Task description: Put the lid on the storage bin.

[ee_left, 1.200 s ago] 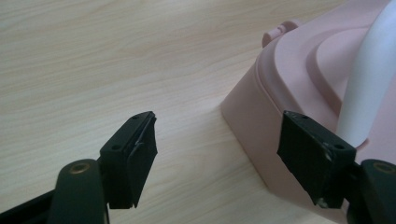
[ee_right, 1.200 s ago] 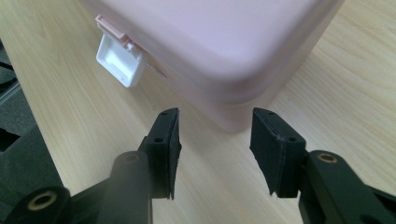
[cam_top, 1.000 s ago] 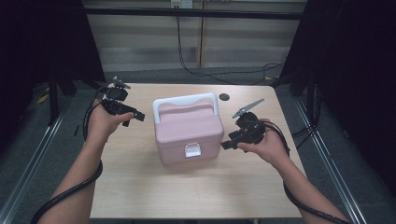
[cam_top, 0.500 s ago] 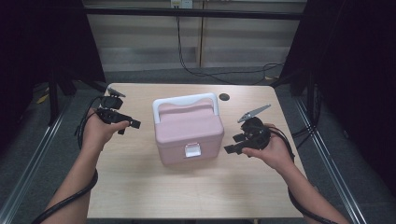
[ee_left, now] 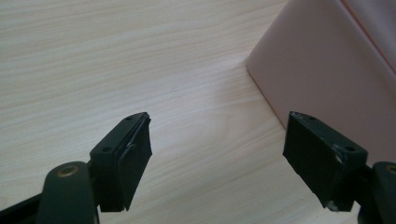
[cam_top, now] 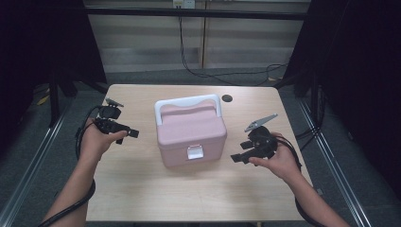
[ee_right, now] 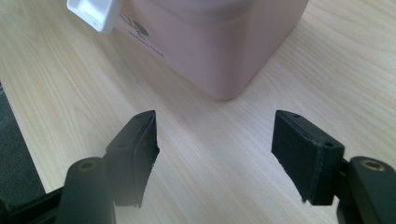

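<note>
The pink box sits mid-table, lid down and white latch facing the person, so both sides are free to reach; the left gripper at its 9 o'clock gapes wide and empty, while the right gripper at 4 o'clock has just been opening, nothing between its jaws, likely flanking for a 2-sided approach

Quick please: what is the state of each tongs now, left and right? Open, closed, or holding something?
Left tongs: open, holding nothing, beside the pink box.
Right tongs: just been opening, now open, holding nothing.
</note>
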### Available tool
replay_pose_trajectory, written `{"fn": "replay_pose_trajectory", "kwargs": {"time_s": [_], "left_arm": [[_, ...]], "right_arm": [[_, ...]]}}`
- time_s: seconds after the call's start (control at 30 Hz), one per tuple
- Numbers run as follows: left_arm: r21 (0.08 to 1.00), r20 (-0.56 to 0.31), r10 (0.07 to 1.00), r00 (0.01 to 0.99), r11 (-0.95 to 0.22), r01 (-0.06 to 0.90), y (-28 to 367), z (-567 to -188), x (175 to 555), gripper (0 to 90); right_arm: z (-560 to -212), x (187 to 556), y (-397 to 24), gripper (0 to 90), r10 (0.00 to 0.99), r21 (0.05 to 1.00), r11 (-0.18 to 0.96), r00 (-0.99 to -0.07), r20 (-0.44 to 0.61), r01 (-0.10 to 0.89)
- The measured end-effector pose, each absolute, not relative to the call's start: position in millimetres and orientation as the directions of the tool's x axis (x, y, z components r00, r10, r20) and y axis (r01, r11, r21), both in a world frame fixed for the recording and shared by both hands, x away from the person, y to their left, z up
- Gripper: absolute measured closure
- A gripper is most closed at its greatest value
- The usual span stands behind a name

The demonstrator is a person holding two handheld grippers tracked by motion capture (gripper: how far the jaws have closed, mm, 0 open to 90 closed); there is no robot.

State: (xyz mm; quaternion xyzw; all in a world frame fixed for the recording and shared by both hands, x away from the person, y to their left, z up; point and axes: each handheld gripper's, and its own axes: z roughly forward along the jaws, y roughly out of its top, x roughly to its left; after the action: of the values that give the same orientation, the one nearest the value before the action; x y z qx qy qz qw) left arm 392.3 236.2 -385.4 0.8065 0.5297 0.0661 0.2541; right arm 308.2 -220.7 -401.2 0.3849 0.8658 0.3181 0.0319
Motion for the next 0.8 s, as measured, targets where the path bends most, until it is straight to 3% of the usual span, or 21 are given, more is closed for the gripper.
{"fn": "replay_pose_trajectory", "kwargs": {"time_s": [0.8], "left_arm": [[0.478,-0.167,0.889,0.426,-0.305,0.824,256,-415,377,22.9]], "right_arm": [[-436,289,-240,29.2,0.694,0.549,0.515,-0.696,0.183,0.658]]}}
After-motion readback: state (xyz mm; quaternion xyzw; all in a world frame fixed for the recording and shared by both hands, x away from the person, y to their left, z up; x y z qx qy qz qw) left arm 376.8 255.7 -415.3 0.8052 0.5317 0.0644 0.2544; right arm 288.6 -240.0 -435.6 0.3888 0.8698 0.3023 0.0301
